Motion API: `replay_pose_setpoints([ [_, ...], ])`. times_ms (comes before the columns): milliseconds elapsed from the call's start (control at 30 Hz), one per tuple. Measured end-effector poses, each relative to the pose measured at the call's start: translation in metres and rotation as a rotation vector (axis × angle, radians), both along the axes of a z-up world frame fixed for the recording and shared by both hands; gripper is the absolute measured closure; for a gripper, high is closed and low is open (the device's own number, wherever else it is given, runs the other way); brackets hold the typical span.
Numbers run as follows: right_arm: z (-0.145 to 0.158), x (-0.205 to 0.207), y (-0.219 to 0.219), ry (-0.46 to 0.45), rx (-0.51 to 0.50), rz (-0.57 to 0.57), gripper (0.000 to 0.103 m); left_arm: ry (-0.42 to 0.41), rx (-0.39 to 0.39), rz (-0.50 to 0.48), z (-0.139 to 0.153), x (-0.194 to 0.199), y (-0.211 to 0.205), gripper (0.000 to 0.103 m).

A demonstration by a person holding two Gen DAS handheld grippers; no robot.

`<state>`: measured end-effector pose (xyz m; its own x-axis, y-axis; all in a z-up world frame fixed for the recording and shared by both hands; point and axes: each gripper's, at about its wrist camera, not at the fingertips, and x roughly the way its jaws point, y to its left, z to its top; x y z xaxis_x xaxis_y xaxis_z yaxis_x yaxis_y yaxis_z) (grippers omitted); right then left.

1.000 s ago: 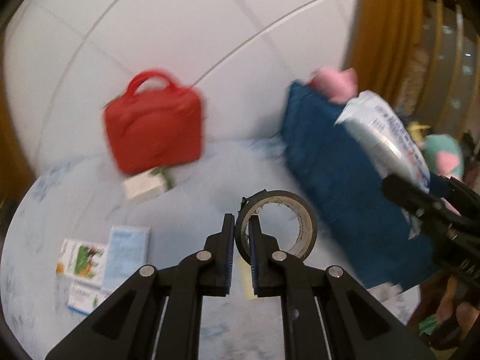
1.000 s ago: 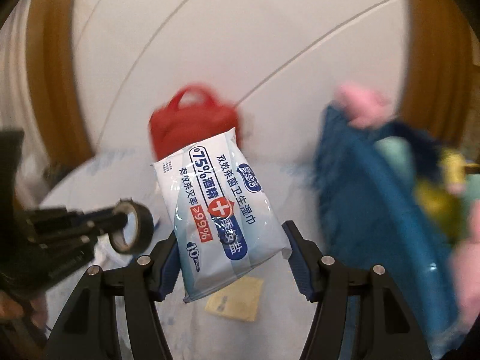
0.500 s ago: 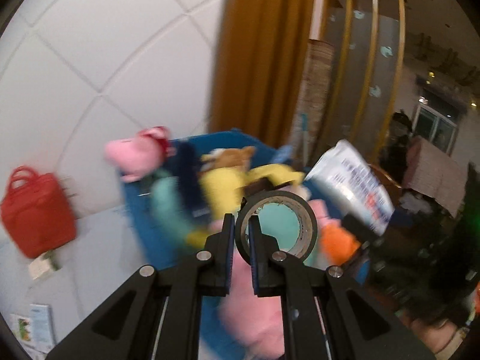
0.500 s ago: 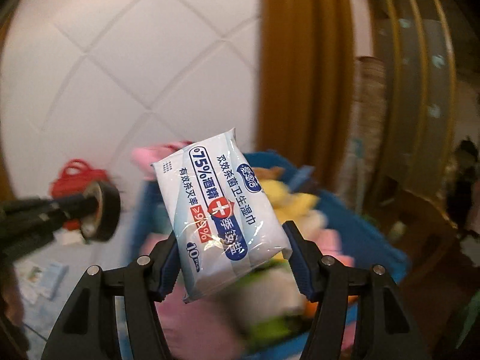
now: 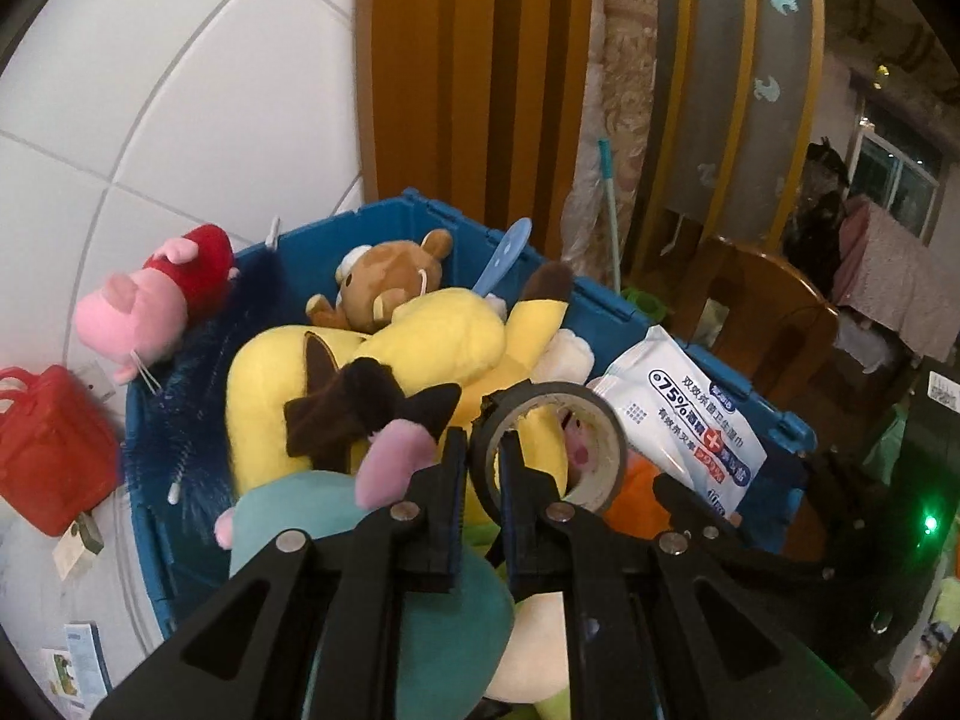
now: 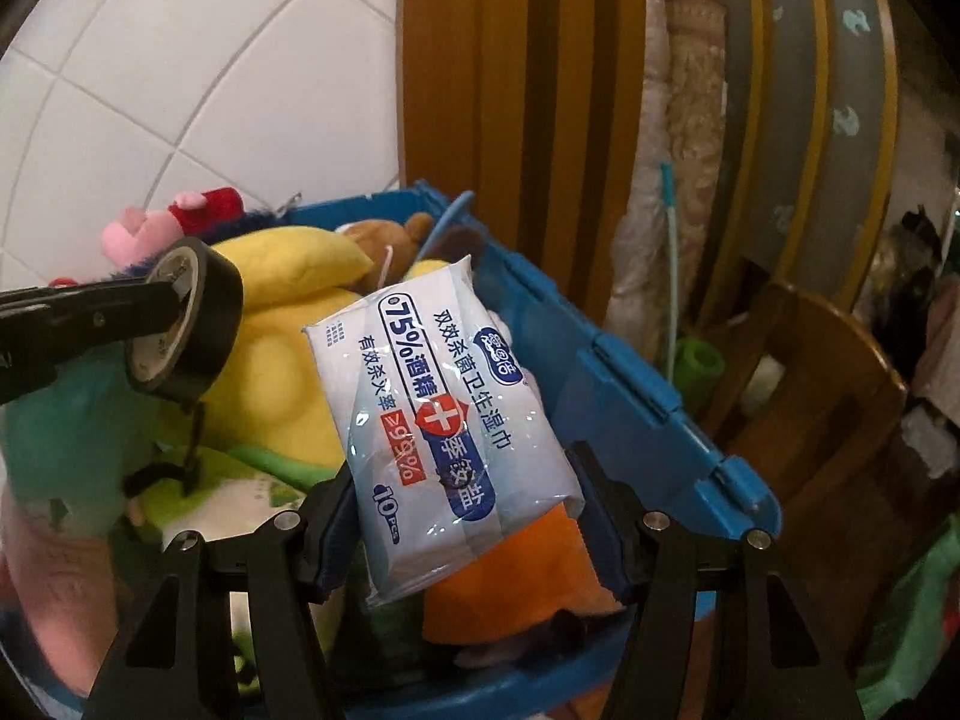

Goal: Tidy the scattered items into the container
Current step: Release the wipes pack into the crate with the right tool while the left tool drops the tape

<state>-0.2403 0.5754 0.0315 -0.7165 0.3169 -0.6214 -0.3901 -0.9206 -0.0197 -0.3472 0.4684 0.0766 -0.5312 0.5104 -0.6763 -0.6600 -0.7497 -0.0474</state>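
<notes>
My left gripper [image 5: 482, 468] is shut on a black roll of tape [image 5: 549, 426], held over the blue bin [image 5: 414, 213]. The tape also shows in the right wrist view [image 6: 183, 324]. My right gripper [image 6: 465, 510] is shut on a white and blue pack of wet wipes [image 6: 447, 402], held above the bin's right side [image 6: 630, 390]. The pack also shows in the left wrist view [image 5: 690, 420]. The bin is packed with plush toys: a yellow one [image 5: 384, 360], a brown bear [image 5: 390, 282], a pink pig [image 5: 144, 306], a teal one [image 5: 432, 600].
A red bag [image 5: 48, 450], a small white box [image 5: 75, 549] and leaflets [image 5: 75, 666] lie on the surface left of the bin. A white tiled wall [image 5: 180, 120] and orange curtain [image 5: 468, 72] stand behind. A wooden chair [image 6: 810, 390] is to the right.
Both grippers have swung right from the table with the red bag to above the blue bin, still holding the tape and the wipes. The bin now fills both views.
</notes>
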Motion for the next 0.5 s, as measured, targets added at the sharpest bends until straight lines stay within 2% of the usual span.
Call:
replay_pose_setpoints([
  [100, -0.005, -0.003, 0.006, -0.007, -0.011, 0.004, 0.036, 0.016, -0.007, 0.003, 0.000, 0.003, 0.003, 0.064],
  [167, -0.008, -0.007, 0.012, -0.009, -0.013, 0.003, 0.031, 0.040, -0.006, 0.005, 0.001, 0.008, 0.004, 0.032],
  [267, -0.011, -0.013, 0.019, -0.012, -0.014, 0.006, 0.019, 0.060, -0.004, 0.008, 0.004, 0.014, 0.002, 0.028],
  [333, -0.011, -0.012, 0.019, -0.009, -0.017, 0.006, 0.018, 0.065, -0.002, 0.010, 0.006, 0.017, -0.001, 0.028],
  [400, -0.012, -0.011, 0.018, -0.007, -0.021, 0.006, 0.014, 0.075, 0.007, 0.023, 0.010, 0.020, -0.008, 0.027],
  [433, -0.010, -0.010, 0.017, -0.001, -0.019, 0.004, 0.006, 0.075, 0.008, 0.043, 0.009, 0.021, -0.020, 0.026],
  [467, -0.009, -0.008, 0.015, 0.007, -0.016, 0.002, 0.000, 0.075, 0.010, 0.063, 0.008, 0.023, -0.033, 0.021],
  [500, -0.005, -0.006, 0.011, 0.019, -0.013, 0.004, 0.000, 0.074, 0.011, 0.083, 0.007, 0.025, -0.045, 0.017],
])
